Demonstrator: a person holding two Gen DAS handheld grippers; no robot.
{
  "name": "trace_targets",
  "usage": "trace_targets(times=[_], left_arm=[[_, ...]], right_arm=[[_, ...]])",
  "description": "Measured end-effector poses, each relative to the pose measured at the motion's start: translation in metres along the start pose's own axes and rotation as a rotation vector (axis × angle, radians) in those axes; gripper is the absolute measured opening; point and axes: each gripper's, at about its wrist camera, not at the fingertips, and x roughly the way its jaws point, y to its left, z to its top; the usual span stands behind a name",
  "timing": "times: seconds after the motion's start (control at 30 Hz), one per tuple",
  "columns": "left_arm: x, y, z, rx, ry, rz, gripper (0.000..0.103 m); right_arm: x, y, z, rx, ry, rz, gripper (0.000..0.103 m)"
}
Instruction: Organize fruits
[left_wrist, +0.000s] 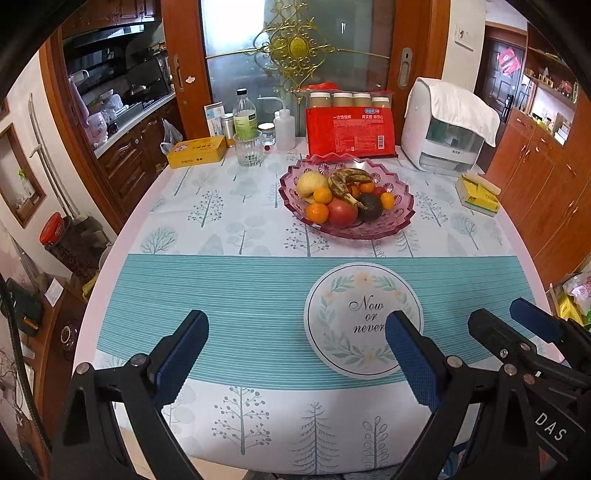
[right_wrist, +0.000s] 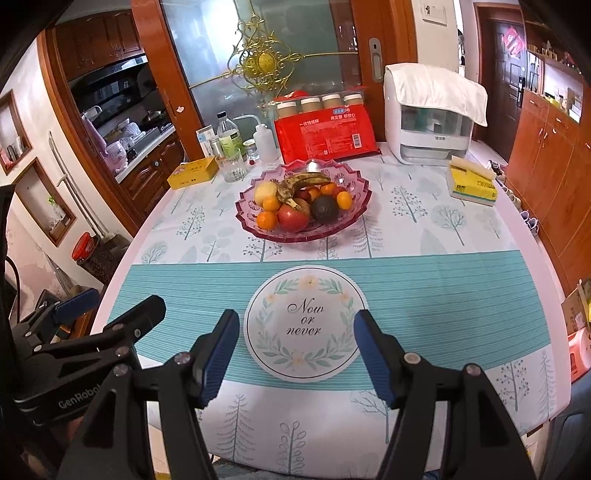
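My left gripper (left_wrist: 295, 354) has its jaws spread wide and empty, and my right gripper (right_wrist: 295, 350) likewise, both low over the printed circle (right_wrist: 306, 325) on the tablecloth. Beyond that circle sits the pink bowl (right_wrist: 354, 214), holding the banana (right_wrist: 303, 182), oranges, apple (right_wrist: 291, 218) and avocado (right_wrist: 324, 209).

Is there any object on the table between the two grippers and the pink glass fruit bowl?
Nothing visible. Between the open left gripper, the open right gripper and the pink glass fruit bowl lies only the flat printed tablecloth. The clear drinking glass and yellow tissue pack stand aside.
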Motion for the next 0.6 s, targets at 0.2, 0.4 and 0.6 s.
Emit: trace_targets(times=[0.2,0.4,0.6], left_arm=[[0.0019,0.0031,-0.0023,0.003,0.007,0.001,0.096],[0.0039,0.0066,-0.0038,0.005,0.014,-0.002,0.096],[0.0055,0.0073,-0.0040,0.005,0.018,-0.001,0.096]], right_arm=[[0.0027,0.0005,-0.0001,-0.002,0.008,-0.005,0.065],[0.0057,0.0002,0.0013,0.000,0.016,-0.006,0.065],[0.0079,-0.0004,0.0019,0.001,0.020,-0.005,0.065]])
